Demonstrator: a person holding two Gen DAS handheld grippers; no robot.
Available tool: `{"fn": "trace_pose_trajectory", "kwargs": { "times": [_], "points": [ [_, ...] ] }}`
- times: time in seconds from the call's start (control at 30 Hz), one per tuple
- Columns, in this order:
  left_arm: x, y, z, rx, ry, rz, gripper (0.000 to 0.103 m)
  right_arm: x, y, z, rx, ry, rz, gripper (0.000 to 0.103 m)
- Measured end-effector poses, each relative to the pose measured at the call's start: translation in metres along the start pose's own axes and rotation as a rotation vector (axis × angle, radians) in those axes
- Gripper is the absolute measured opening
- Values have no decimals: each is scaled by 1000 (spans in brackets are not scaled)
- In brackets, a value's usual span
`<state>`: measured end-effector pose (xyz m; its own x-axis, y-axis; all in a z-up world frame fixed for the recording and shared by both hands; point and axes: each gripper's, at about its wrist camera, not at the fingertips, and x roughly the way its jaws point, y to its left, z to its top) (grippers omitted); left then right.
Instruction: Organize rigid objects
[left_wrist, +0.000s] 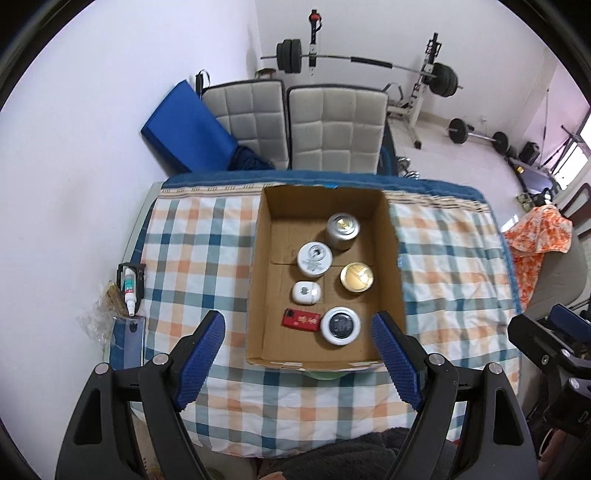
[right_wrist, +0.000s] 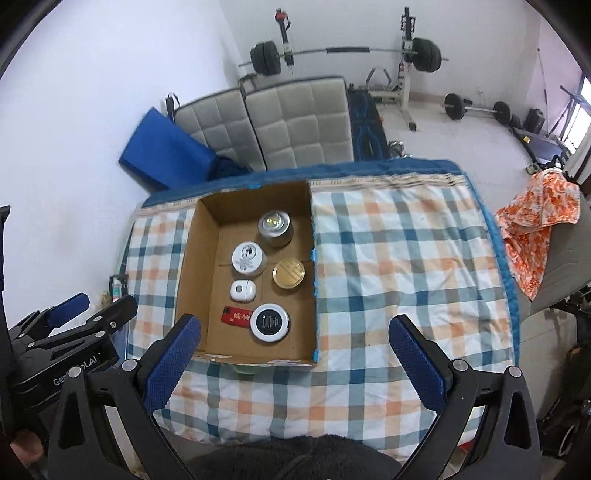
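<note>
A cardboard box (left_wrist: 264, 266) sits open on a surface covered by a checked cloth (left_wrist: 192, 258), toward its far side, and everything to be sorted lies inside it. At the far end stands a silver tin (left_wrist: 342, 230) with a gold knob on its lid. Just nearer and left of it is a white round jar (left_wrist: 314, 258) with a printed lid, and right of that a gold-lidded tin (left_wrist: 357, 277). A small white rounded case (left_wrist: 306, 292) lies near the white jar, on its near side. Closest to the box's near wall are a red flat packet (left_wrist: 301, 320) on the left and a white jar with a black lid (left_wrist: 340, 325) touching or just beside it on the right.

The left gripper (left_wrist: 298, 352) hangs above the box's near edge, its blue ribbed fingers (left_wrist: 201, 363) spread wide with nothing between them. The right gripper (right_wrist: 291, 360) hovers to the right of it, its fingers (right_wrist: 417, 365) likewise wide apart and empty, one over the box's near left corner and the other over bare cloth.

At the surface's left edge a small white bottle (left_wrist: 130, 291) stands in a black holder. An orange patterned cloth (left_wrist: 535, 243) drapes over a chair at far right.
</note>
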<state>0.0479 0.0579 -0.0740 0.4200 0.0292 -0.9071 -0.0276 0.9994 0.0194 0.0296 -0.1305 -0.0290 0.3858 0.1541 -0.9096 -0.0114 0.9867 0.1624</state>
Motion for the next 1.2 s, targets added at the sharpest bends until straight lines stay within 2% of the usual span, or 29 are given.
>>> {"fn": "trace_pose_trajectory", "kwargs": {
  "times": [0.2, 0.53, 0.8, 1.2],
  "points": [
    [-30, -9, -1, 12, -21, -5, 81, -45, -7, -1, -4, -43, -22, 103],
    [-60, -13, -6, -1, -44, -5, 81, -81, -12, -3, -10, -63, -44, 103],
    [-70, -18, -11, 12, -56, 2, 81, -100, -11, -5, -15, -97, -71, 103],
    [-76, -22, -13, 20, -68, -2, 81, -105, -13, -7, -8, -113, -81, 103]
  ]
}}
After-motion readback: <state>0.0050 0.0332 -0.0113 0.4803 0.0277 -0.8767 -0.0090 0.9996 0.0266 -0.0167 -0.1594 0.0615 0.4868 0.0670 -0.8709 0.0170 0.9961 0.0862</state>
